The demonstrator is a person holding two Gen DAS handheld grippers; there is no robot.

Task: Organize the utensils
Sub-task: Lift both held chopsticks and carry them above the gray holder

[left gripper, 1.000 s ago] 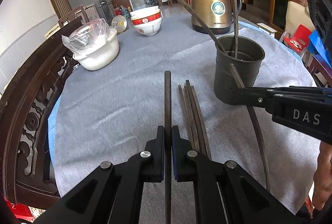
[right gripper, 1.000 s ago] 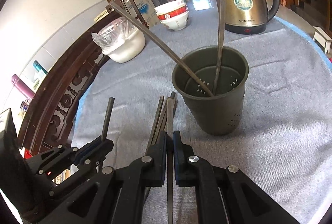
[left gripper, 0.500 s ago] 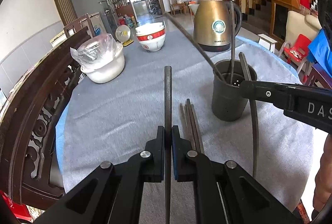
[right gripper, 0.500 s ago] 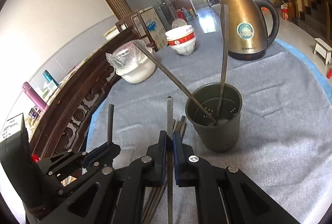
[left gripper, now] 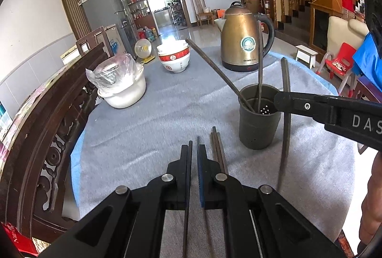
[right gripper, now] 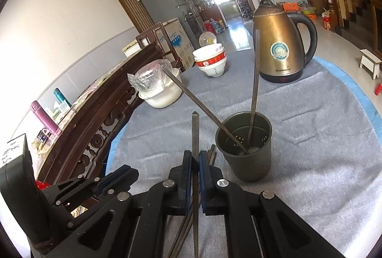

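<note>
Jaws on both your tools are clenched, each on a single dark chopstick. Your left gripper (left gripper: 193, 150) pinches its chopstick (left gripper: 188, 176) near the tip, so only a short stub shows past the pads and the shaft runs back under the tool. Your right gripper (right gripper: 195, 157) grasps the other chopstick (right gripper: 195, 129) further down its length; a long pointed stretch sticks out forward and upward. Seen from the left wrist, that right tool reaches in from the right edge with its chopstick (left gripper: 285, 119) standing nearly upright, just beside the holder's right side and clear of the cloth.

Dark grey utensil holder (left gripper: 259, 119) stands upright on the counter (left gripper: 155, 119), which is covered in a grey cloth. Two chopsticks are already inside it: one leans far left over the rim (left gripper: 214, 67), one stands close to vertical (left gripper: 260, 62). Drain holes show in the holder's bottom.

Loose chopsticks (left gripper: 218, 153) lie together on the cloth between your left tool and the holder, near its base but not touching it.

Further back: a brass-coloured electric kettle (left gripper: 243, 43) behind the holder, stacked red-and-white bowls (left gripper: 174, 57) to its left, and a white pot (left gripper: 124, 93) with a plastic bag over its contents near the counter's left edge. Carved dark wooden chair back (left gripper: 47, 133) borders that edge.
</note>
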